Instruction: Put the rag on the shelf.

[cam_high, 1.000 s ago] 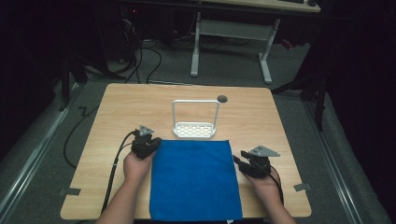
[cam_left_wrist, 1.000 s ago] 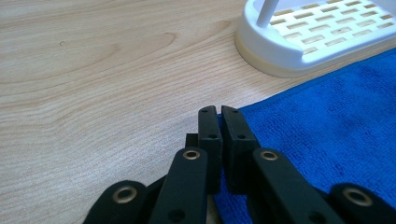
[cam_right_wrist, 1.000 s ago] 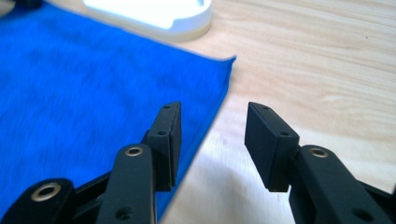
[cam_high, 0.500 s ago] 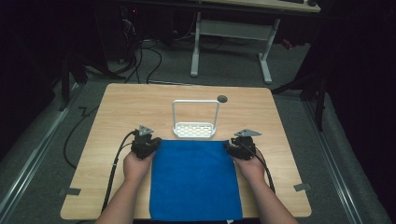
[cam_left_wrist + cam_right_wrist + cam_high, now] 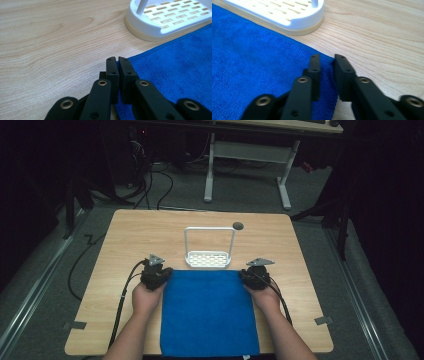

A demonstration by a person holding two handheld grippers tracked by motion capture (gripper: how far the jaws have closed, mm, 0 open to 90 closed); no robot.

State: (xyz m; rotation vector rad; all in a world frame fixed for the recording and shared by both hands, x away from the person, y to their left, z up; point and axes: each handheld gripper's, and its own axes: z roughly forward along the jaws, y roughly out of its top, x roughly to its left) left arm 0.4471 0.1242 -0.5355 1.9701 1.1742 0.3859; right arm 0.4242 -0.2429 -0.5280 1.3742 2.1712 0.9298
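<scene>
A blue microfibre cloth (image 5: 207, 312) lies spread flat on the near half of the wooden table (image 5: 145, 232), its near edge reaching the table's front edge. Just beyond its far edge stands a white slotted rack (image 5: 207, 258) with a tall wire hoop handle, its base touching or all but touching the cloth. A small dark round hole (image 5: 238, 225) sits in the tabletop beyond the rack, to its right.

The person has a gripper at each far corner of the cloth. The left gripper (image 5: 156, 276) rests at the far left corner; in the left gripper view (image 5: 117, 60) its jaws stand nearly together, with only a thin slit between them, and the corner of the cloth comes up right at their tips. Cloth shows beneath the right-hand jaw, but whether the pads actually pinch the fabric I cannot tell.

The right gripper (image 5: 256, 275) is at the far right corner. In the right gripper view (image 5: 326, 58) its jaws have just been closing and now stand narrow, a gap left between them, with the cloth's corner edge bunched up in that gap. The inner jaw lies over the blue fabric, the outer one over bare wood.

Both forearms come in from the near edge, with the cables trailing back along them.
</scene>
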